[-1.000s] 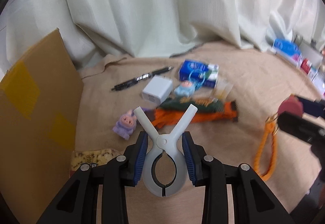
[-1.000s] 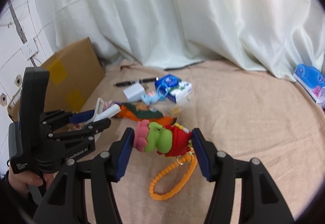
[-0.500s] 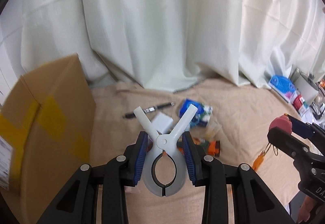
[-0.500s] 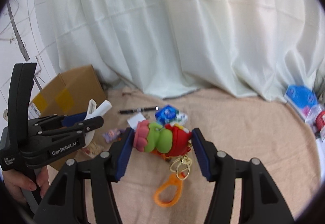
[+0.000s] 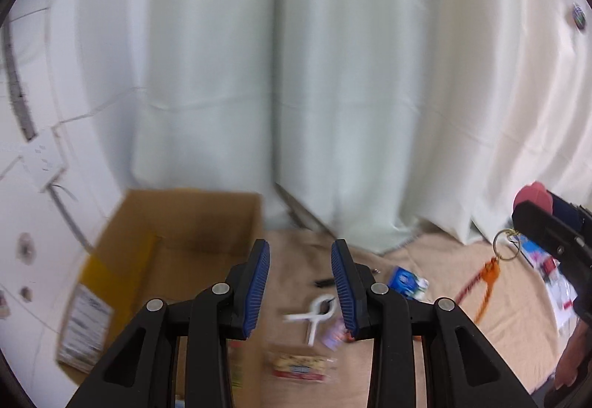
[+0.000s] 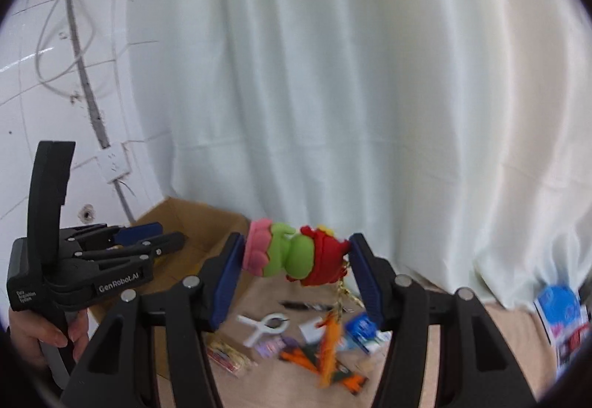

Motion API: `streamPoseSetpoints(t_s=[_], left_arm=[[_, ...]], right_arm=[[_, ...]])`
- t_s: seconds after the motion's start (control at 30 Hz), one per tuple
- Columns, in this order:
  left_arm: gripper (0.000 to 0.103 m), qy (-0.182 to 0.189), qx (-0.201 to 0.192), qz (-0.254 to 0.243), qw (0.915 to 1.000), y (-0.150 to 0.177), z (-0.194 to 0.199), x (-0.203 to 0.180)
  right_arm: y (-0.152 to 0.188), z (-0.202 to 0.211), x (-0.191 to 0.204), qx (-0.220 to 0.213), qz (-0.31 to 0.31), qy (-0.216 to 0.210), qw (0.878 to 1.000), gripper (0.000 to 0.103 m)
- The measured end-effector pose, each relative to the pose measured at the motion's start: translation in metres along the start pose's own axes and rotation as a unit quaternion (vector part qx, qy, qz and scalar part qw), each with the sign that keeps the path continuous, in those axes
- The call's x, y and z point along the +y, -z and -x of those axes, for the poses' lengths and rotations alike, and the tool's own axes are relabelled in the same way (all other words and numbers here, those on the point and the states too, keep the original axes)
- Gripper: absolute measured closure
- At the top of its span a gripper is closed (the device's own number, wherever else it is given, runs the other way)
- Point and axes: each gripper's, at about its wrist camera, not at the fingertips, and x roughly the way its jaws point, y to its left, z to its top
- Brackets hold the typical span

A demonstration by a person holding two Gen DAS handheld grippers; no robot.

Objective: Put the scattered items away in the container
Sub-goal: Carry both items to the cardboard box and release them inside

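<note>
Left tongs [image 5: 300, 291] spread empty; right tongs [image 6: 296, 276] pinch the toy keychain [image 6: 296, 252]; white clip [image 5: 314, 315] and clutter lower centre remain outside the box [image 5: 174, 245]

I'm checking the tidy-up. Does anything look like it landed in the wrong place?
Yes. The white clip lies on the beige cloth, beside the cardboard box, not in it. The left gripper is empty, jaws apart. The right gripper holds the toy keychain.
</note>
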Motion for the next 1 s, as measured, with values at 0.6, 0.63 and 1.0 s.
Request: streamPoseSetpoints(t_s=[0.6, 0.63, 1.0], left_arm=[[0.067, -0.113, 0.033, 0.082, 0.9897, 0.030, 0.014, 0.183], [0.067, -0.114, 0.037, 0.083, 0.9893, 0.034, 0.013, 0.188], [0.067, -0.112, 0.076, 0.093, 0.9864, 0.068, -0.009, 0.213]], right_arm=[[-0.054, -0.087, 0.165, 0.040, 0.076, -0.143, 0.986, 0.041], [-0.053, -0.094, 0.169, 0.049, 0.076, -0.145, 0.985, 0.041], [0.025, -0.182, 0.202, 0.176, 0.130, -0.119, 0.968, 0.039]])
